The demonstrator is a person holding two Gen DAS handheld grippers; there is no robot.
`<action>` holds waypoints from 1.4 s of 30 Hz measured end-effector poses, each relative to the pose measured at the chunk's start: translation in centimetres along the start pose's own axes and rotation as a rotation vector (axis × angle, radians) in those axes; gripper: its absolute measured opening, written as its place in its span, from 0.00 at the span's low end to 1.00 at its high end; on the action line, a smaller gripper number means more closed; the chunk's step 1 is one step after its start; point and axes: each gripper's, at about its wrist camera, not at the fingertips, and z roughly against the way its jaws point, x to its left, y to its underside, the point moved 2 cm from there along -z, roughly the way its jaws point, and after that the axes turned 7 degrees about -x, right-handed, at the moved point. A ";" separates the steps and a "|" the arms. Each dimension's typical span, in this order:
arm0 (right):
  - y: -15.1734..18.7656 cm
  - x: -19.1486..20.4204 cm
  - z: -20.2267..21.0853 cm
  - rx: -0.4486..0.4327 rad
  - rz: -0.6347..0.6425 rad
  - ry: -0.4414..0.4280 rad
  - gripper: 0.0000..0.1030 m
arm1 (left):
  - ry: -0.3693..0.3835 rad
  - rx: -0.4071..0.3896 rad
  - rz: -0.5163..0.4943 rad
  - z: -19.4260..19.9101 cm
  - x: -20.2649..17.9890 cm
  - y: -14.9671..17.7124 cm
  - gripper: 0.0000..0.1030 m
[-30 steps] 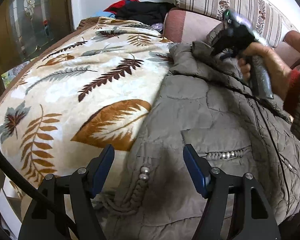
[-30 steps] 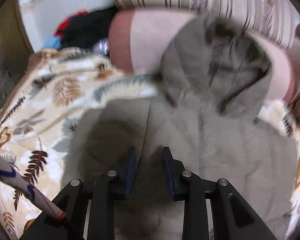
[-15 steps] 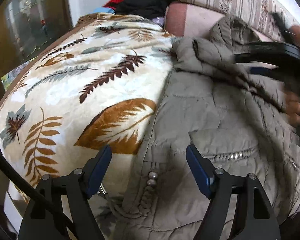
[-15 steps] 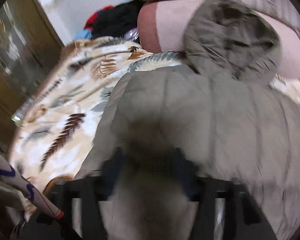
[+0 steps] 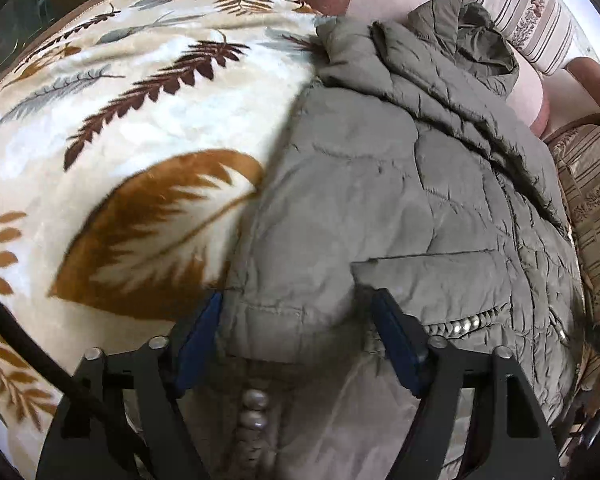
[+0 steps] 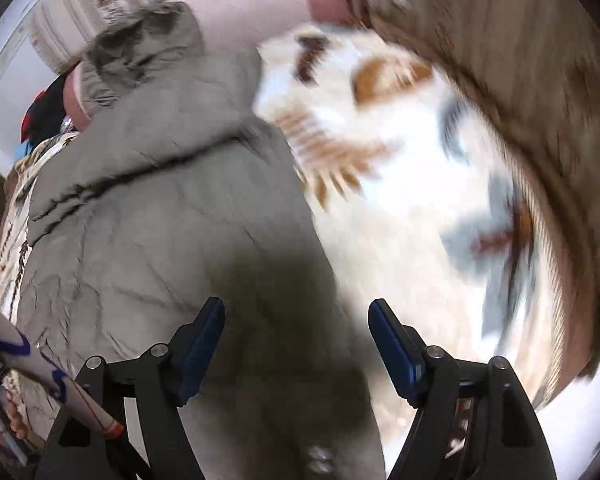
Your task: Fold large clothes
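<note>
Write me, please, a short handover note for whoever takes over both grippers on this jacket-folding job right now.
Left gripper: jaws astride a puffed fold at the jacket's left edge, just been closing; whether the pads press yet is unclear.
Right gripper: open, just been opening, nothing held, over the jacket's right edge where it meets the leaf-print blanket.
Things: grey quilted jacket lies spread on the blanket, hood bunched toward the pink cushion.
Done: jacket laid out, one part doubled over across its top.
Left: secure the edges, fold the sides in, then fold lengthwise.

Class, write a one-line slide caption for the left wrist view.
Left tongs straddle a bulge at the edge of the olive quilted jacket, which lies on a leaf-print blanket.
</note>
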 end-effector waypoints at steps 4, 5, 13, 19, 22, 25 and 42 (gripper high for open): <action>2.1 0.1 -0.7 0.020 0.016 -0.064 0.32 | -0.023 -0.003 -0.034 1.0 -1.5 0.9 0.38; 2.1 0.1 -0.5 0.013 0.020 -0.064 0.20 | -0.030 -0.005 -0.047 1.4 -2.0 1.3 0.37; 0.9 -2.6 -0.9 0.006 -0.075 -0.088 0.16 | -0.134 -0.028 -0.126 2.9 -4.3 3.6 0.41; 1.7 -0.5 0.4 -0.015 0.095 -0.025 0.16 | -0.176 -0.138 -0.110 6.6 -3.9 1.7 0.46; 2.1 0.3 1.1 -0.048 0.159 0.066 0.24 | -0.208 -0.224 -0.153 9.1 -5.2 1.4 0.59; 1.7 0.6 3.2 -0.138 0.153 0.128 0.30 | -0.238 -0.291 -0.229 10.7 -7.1 1.6 0.66; 3.8 15.0 5.7 -0.226 0.417 -0.061 0.60 | -0.202 -0.248 -0.332 10.3 -11.0 4.2 0.67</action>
